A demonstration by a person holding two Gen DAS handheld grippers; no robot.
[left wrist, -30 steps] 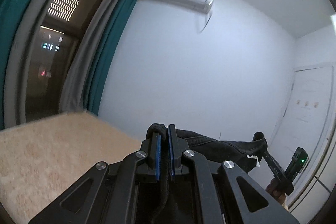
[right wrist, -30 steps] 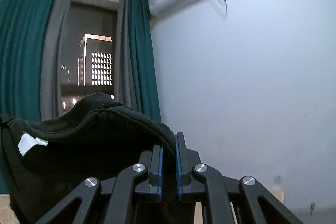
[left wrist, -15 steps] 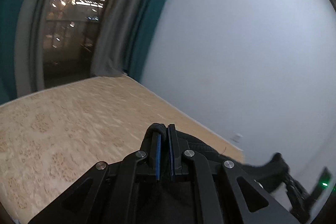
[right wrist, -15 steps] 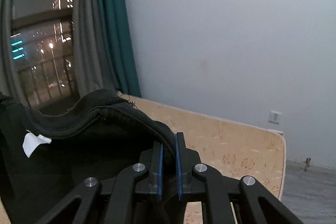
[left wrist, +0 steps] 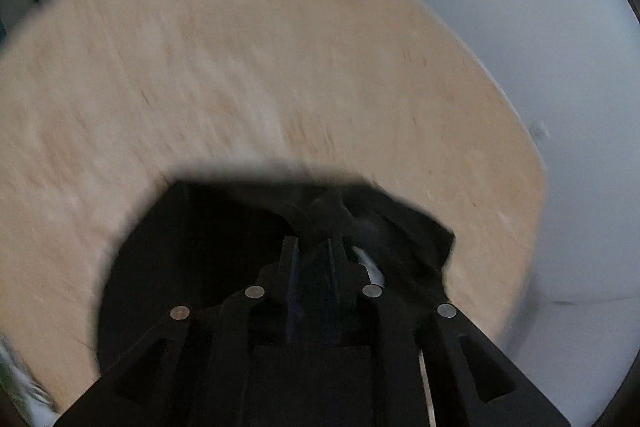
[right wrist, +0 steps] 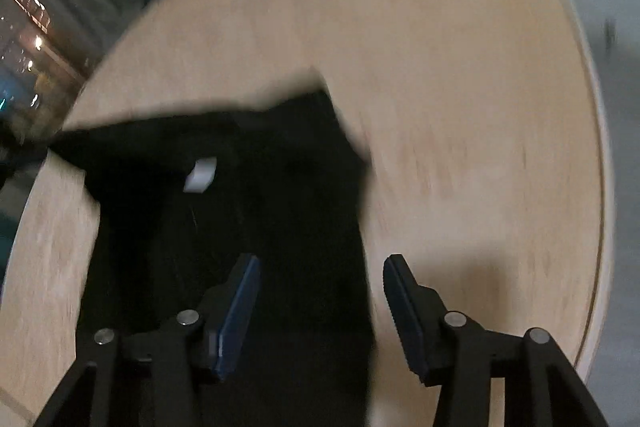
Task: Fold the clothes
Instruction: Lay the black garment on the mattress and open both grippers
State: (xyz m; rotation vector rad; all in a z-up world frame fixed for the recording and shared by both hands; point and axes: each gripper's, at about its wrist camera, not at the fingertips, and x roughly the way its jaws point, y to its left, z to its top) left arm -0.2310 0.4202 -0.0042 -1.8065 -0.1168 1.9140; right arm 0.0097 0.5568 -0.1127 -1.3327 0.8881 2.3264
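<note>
A pale wood bench (left wrist: 280, 59) with a rounded edge (right wrist: 600, 187) carries the load. A black garment (right wrist: 260, 187) lies spread on it, directly ahead of and beneath the right hand-held gripper (right wrist: 320, 267), with a white label (right wrist: 200, 175) showing on top. In the left view the same cloth (left wrist: 192, 235) sits bunched just ahead of the left hand-held gripper (left wrist: 312, 247). Bare wood lies beyond.

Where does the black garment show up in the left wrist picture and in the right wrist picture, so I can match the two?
Left wrist: the black garment fills the lower centre, on the tan surface, ahead of the left gripper.
Right wrist: the garment runs from centre left to the bottom, under the right gripper, whose jaws are opening.
Shared landmark: the tan surface, with the white tag on the garment.
</note>
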